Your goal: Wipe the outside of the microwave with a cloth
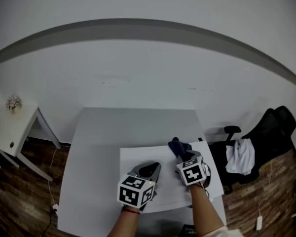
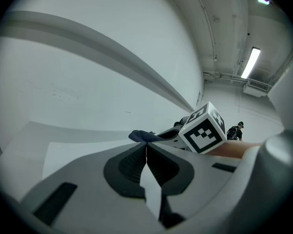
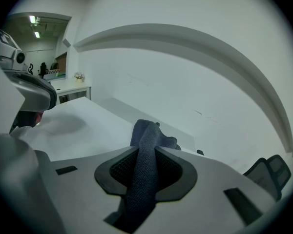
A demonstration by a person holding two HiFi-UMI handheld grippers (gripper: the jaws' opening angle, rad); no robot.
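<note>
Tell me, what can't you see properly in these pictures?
- Head view: only the top of the white box shows. Its front and sides are hidden from above.
- Right gripper view: the cloth is bunched between the jaws of the right gripper, so its full size is hidden.
- Head view: the small thing on the side table is too small to name.

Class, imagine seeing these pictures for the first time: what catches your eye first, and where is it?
A dark blue cloth is clamped in the jaws of the right gripper, over the white microwave top. Beside it, the left gripper has its jaws shut, empty. A black office chair stands at far right.
</note>
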